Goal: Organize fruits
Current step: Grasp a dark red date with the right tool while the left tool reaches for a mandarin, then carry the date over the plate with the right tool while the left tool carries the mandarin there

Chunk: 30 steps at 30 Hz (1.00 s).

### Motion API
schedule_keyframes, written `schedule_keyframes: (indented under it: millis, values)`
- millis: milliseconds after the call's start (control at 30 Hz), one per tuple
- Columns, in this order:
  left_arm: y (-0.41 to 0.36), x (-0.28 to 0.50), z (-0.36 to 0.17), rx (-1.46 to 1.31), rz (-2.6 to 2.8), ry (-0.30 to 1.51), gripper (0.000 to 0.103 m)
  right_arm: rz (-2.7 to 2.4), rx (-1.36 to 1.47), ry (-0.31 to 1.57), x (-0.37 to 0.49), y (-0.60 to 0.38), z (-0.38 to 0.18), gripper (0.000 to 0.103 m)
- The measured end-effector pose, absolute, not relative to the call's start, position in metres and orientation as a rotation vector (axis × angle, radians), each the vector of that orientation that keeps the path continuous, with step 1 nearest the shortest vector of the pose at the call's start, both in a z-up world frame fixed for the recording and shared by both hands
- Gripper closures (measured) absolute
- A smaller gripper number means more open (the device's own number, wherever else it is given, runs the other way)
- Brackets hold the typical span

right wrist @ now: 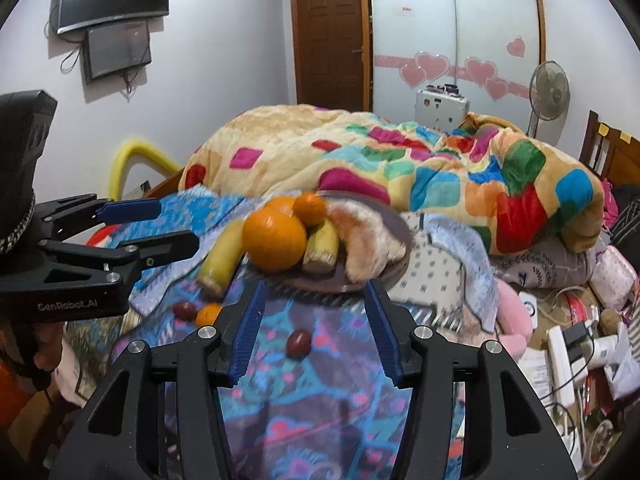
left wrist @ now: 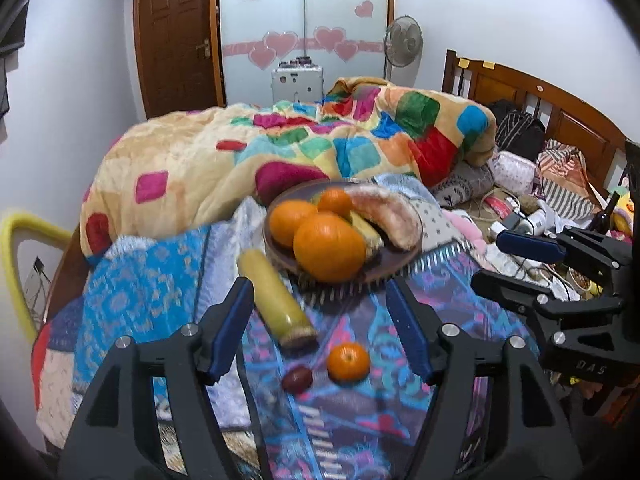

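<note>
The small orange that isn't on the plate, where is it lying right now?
In the left wrist view the small orange lies on the patterned cloth between the open left gripper fingers, beside a dark red fruit and nearer than the plate.

Three oranges (left wrist: 329, 247), a banana (left wrist: 366, 231) and a long pinkish fruit (left wrist: 390, 216) fill a dark plate (left wrist: 412, 250); nearer lie a yellow banana (left wrist: 274, 298), a small orange (left wrist: 348, 361) and two dark-red fruits (left wrist: 297, 379) (right wrist: 299, 344).
</note>
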<state>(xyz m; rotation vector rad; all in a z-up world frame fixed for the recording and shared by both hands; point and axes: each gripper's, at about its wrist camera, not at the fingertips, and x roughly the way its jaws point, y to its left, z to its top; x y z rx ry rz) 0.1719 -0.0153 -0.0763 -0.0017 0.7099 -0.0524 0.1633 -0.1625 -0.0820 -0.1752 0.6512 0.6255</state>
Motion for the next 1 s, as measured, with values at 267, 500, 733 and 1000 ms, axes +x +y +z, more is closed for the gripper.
schedule_keyframes:
  millis: [267, 500, 733, 1000]
  values:
    - [-0.022, 0.165, -0.117, -0.019, -0.078, 0.777, 0.035, 0.636, -0.178, 0.742, 0.164, -0.163, -0.123, 0.055]
    - [-0.027, 0.165, -0.143, -0.029, -0.113, 0.823, 0.045, 0.631, -0.169, 0.799, 0.181, -0.159, -0.143, 0.055]
    - [-0.037, 0.164, -0.146, 0.027, -0.122, 0.796, 0.051, 0.643, -0.19, 0.819, 0.193, -0.147, -0.148, 0.065]
    - [-0.038, 0.173, -0.148, 0.052, -0.101, 0.792, 0.058, 0.647, -0.226, 0.822, 0.197, -0.136, -0.149, 0.078]
